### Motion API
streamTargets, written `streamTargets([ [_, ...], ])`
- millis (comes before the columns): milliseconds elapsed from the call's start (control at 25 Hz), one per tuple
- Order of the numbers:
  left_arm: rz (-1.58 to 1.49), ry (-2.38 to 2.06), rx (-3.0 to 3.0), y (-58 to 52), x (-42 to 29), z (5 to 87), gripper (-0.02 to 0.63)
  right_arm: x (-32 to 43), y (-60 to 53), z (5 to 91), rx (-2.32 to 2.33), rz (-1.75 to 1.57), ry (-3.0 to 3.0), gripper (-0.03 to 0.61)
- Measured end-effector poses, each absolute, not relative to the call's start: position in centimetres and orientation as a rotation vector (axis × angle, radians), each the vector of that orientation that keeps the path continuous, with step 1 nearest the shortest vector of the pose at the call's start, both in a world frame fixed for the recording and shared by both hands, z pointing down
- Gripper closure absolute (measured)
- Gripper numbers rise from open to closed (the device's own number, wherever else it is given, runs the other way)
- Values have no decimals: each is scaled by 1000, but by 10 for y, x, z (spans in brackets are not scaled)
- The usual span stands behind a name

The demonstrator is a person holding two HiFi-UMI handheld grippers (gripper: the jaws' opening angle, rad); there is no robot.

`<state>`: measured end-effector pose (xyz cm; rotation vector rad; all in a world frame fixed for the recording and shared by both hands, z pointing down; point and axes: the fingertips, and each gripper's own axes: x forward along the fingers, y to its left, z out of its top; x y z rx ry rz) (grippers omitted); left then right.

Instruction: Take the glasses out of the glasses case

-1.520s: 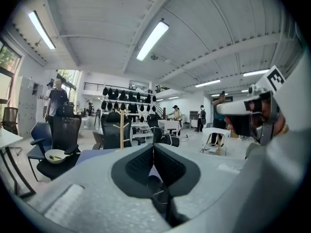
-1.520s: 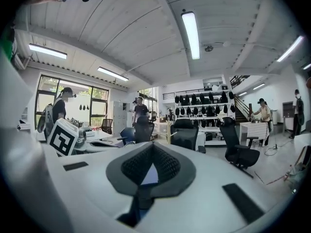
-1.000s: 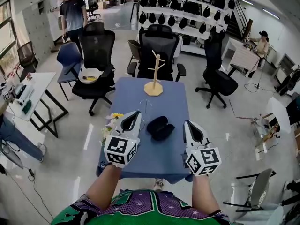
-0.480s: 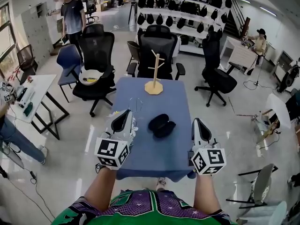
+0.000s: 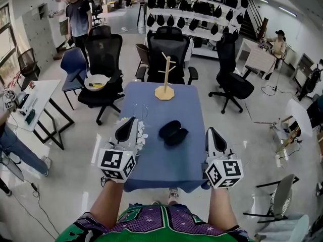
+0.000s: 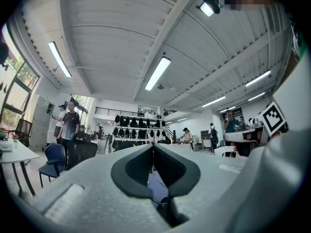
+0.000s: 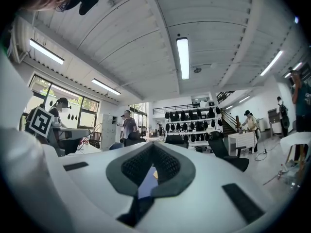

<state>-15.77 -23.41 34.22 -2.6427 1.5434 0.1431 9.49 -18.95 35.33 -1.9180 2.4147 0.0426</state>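
Glasses case [image 5: 173, 133] on table [image 5: 166, 161], plain in head view only, left gripper [image 5: 132, 121], right gripper [image 5: 210, 132], fingers together, empty.

No words, numbers or brand names can be read anywhere. The only marks are black-and-white square patterns on the cubes of the left gripper [image 5: 132, 121] and the right gripper [image 5: 210, 131]. They are blocky codes, not letters. Each gripper view also shows one such pattern on the other gripper's cube.
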Motion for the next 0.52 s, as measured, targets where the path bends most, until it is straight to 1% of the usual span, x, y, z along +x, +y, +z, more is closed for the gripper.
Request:
streamTargets([
  [520,175,1554,-2628,-219,-164,337,595,87,-177,355,-1899,55,2455,577],
])
